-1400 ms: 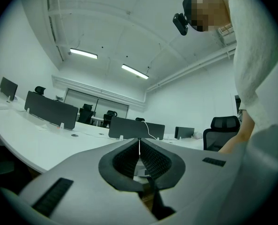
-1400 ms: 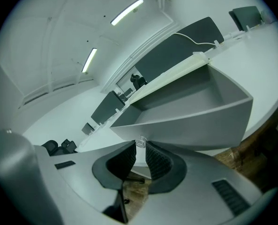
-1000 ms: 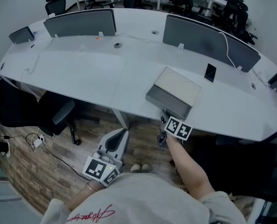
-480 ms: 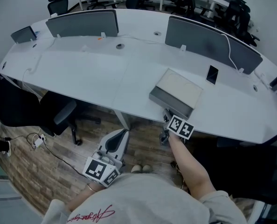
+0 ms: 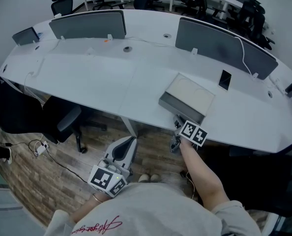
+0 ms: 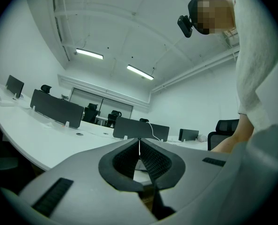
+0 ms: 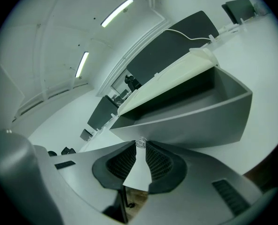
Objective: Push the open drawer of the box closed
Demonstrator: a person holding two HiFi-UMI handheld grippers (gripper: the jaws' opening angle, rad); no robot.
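Note:
The cream-topped box (image 5: 191, 92) stands near the front edge of the white desk (image 5: 97, 82). Its grey drawer (image 5: 178, 108) is pulled out toward me. My right gripper (image 5: 178, 121) is at the drawer's front; in the right gripper view the drawer (image 7: 190, 116) fills the frame under the box lid (image 7: 167, 83). The right gripper (image 7: 140, 144) has its tips nearly together on a small clear knob (image 7: 140, 142) at the drawer's front. My left gripper (image 5: 122, 149) hangs low over the wooden floor, away from the desk. In its own view the left gripper (image 6: 139, 142) is shut and empty.
A dark phone (image 5: 225, 79) lies just behind the box. Grey divider screens (image 5: 87, 24) (image 5: 224, 45) stand along the back of the desk, with a white cable (image 5: 241, 50) over the right one. Black office chairs (image 5: 62, 122) (image 5: 264, 181) sit under the desk at both sides.
Hardly anything differs: the head view has drifted slightly, and the right gripper stays at the drawer's front. The left gripper has not moved.

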